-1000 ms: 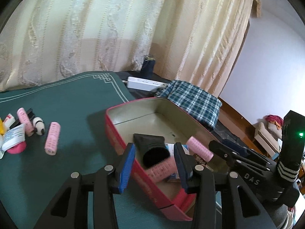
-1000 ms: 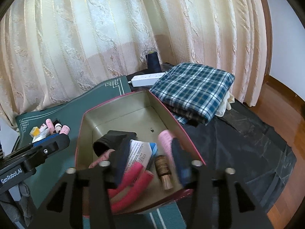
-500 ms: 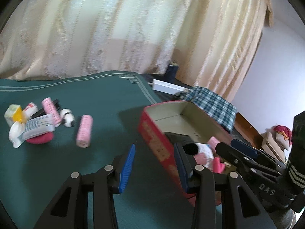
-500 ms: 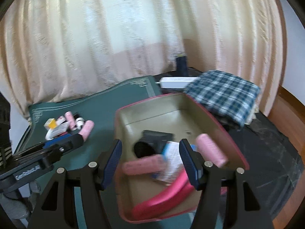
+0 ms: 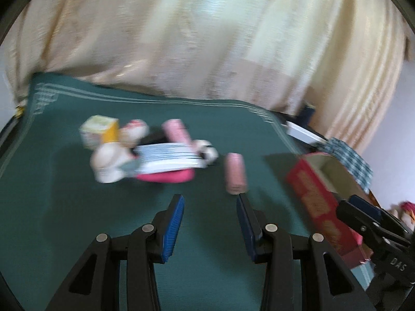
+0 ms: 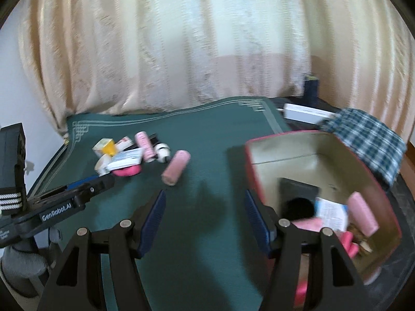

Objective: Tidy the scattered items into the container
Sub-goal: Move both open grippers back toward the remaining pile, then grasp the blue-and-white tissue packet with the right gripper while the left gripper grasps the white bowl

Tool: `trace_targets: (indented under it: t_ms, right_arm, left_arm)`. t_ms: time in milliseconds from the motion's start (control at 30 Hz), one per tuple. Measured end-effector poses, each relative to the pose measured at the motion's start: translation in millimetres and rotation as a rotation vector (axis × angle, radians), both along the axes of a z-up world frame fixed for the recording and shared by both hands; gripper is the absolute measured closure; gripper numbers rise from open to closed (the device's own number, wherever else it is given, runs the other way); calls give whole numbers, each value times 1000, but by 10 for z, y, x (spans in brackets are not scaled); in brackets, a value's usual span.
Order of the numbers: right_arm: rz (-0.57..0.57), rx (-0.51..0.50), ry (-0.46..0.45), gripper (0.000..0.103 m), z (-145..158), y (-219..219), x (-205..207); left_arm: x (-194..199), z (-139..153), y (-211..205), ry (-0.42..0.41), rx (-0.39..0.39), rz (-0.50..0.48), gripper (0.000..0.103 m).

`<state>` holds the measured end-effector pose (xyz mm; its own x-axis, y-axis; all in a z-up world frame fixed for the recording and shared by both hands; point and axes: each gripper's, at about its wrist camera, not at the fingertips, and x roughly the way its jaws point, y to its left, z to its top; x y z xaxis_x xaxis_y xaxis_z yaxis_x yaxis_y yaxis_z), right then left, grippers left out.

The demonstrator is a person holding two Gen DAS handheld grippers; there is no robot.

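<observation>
A loose pink hair roller (image 5: 235, 173) lies on the green mat (image 5: 64, 207), just beyond my left gripper (image 5: 209, 202), which is open and holds nothing. Left of the roller is a small pile: a yellow box (image 5: 99, 129), a printed paper packet (image 5: 168, 156), another pink roller (image 5: 176, 129) and a bright pink item (image 5: 168, 176). The red tin (image 6: 285, 150) stands at the right and holds a black item (image 6: 298, 194), a paper packet (image 6: 332, 212) and pink rollers (image 6: 363, 213). My right gripper (image 6: 205, 199) hovers open and empty over the mat, left of the tin.
A folded plaid cloth (image 6: 368, 142), a white power strip (image 6: 306, 111) and a dark spool (image 6: 310, 88) sit behind the tin. Cream curtains hang along the back. The mat's left edge (image 6: 68, 140) drops off beside a white wall.
Both grippers have swung left, away from the tin and toward the scattered pile. The right jaws stand wider than a second ago. The left view is now blurred by motion.
</observation>
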<state>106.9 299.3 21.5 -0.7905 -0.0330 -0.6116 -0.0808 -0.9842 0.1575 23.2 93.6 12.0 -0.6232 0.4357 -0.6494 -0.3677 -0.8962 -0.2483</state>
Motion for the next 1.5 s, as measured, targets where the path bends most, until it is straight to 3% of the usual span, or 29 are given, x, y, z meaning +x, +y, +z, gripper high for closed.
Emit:
trace_targets:
  t_ms: [400,500,567,1033,1133,1167,1500]
  right_arm:
    - [98,-40,-92,36,-194,-574,-747]
    - [124,-59,-94,34,-191,-690,-907]
    - [139,-69,-101,24,-203,-760,-1031]
    - [223,-24,-212,23,-452,-1237,-1900]
    - [221,21,-234,23,-519,-1299,-1979]
    - [221,28,-239,30,-548,-1305,-1989]
    - [197,-27,-190,34,-521,-1062,-1603]
  left_arm:
    - [-279,-267,-730,-53,28,109,59]
    - [-321,-339,-808,-70,43,126,59]
    - [-339,-373,-850,-77,47,134,59]
    - [-407,-455,-1016,-106,78,186,59]
    - [-414,-469,-1031,-109,79,193,59]
    - [-417,-478,-1031,-111,77,194,59]
    - [-456,-538,-1014,-120,66,199,59]
